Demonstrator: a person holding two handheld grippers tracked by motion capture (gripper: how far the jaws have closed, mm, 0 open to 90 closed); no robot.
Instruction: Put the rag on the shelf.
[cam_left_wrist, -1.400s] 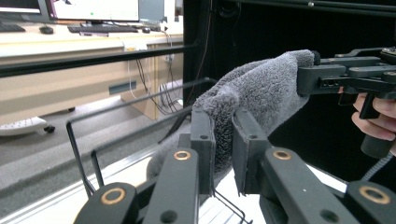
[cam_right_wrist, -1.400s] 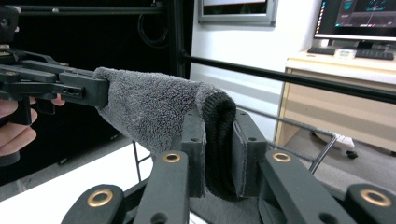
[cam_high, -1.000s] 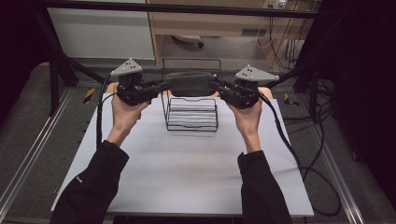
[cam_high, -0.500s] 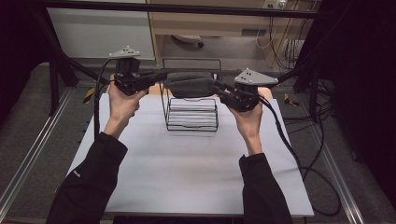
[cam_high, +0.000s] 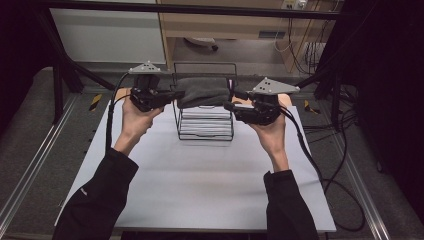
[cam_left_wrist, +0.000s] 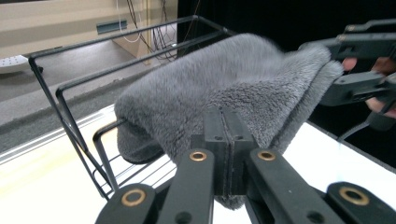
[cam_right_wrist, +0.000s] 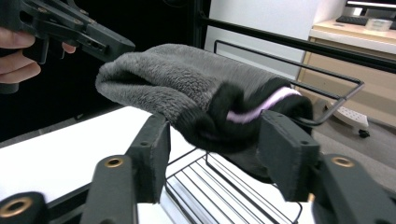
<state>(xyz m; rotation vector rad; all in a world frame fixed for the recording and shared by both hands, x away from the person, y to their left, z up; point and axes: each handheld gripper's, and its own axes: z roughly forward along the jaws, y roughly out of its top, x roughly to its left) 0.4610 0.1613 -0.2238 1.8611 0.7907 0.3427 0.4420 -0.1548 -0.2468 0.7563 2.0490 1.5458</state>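
Two grippers flank the grey fleece sock (cam_high: 203, 91), which I have draped over the top of the black wire rack (cam_high: 205, 131) near the far edge of the white table (cam_high: 200, 185). Against a second ago, my left gripper (cam_high: 176, 94) has its jaws pressed together on the sock's toe end, while my right gripper (cam_high: 231, 100) has just been opening, its pads now spread either side of the black, pink-striped cuff without pressing it. The sock's long axis runs left to right, parallel to the table's far edge.
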